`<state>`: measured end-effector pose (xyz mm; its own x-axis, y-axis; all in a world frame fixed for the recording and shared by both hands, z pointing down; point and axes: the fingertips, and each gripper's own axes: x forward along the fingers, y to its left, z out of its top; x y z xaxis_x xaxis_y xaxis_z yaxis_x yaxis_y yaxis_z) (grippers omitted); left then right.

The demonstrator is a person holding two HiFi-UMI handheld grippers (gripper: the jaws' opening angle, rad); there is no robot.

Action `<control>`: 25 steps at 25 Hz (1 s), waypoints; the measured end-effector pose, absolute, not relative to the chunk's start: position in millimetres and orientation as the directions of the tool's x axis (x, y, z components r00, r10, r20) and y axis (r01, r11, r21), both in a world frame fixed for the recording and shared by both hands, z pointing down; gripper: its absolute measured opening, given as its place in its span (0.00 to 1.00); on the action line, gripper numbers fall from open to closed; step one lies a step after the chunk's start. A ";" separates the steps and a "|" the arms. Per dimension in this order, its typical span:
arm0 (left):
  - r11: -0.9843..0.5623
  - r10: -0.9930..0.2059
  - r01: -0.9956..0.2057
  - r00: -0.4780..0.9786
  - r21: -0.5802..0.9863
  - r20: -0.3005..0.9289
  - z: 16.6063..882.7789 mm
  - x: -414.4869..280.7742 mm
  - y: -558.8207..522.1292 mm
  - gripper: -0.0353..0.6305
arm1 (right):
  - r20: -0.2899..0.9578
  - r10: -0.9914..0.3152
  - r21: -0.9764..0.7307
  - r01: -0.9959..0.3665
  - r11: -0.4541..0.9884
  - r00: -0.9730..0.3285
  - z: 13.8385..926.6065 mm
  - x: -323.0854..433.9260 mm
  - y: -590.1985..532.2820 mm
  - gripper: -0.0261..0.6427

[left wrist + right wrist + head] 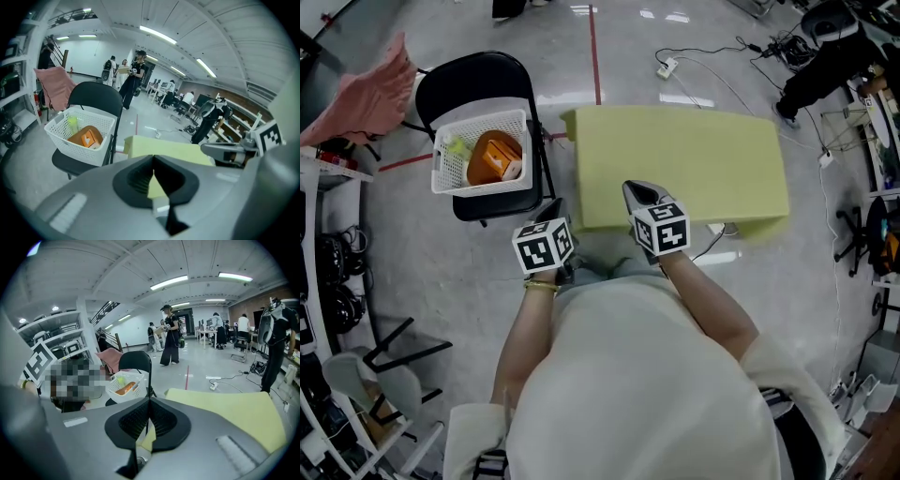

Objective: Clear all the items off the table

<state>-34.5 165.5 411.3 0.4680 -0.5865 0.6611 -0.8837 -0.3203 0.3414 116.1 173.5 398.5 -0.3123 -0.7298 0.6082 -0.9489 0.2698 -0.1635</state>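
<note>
A yellow-green table point(684, 164) stands in front of me. To its left a white basket point(483, 150) sits on a black folding chair point(478, 80). Inside it lie an orange pack point(494, 157) and a pale green item point(455, 147). My left gripper point(551, 208) hangs shut and holds nothing, just off the table's near left corner. My right gripper point(636, 190) is shut too, with nothing in it, over the table's near edge. The left gripper view shows the basket point(79, 136) beyond the closed left gripper point(153, 161). The right gripper view shows the basket point(125, 385) past the closed right gripper point(149, 401).
A pink cloth point(366, 89) is draped over something at the far left. Shelving point(323, 272) runs down the left side, with a stool point(389, 361) beside it. A power strip point(667, 66) with cables lies on the floor behind the table. People point(169, 336) stand further back.
</note>
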 end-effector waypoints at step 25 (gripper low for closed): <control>-0.412 -0.573 -0.857 0.508 0.311 0.643 401.9 91.2 233.0 0.07 | 0.570 -0.777 -0.150 -0.964 0.220 -0.266 392.4 233.4 256.5 0.04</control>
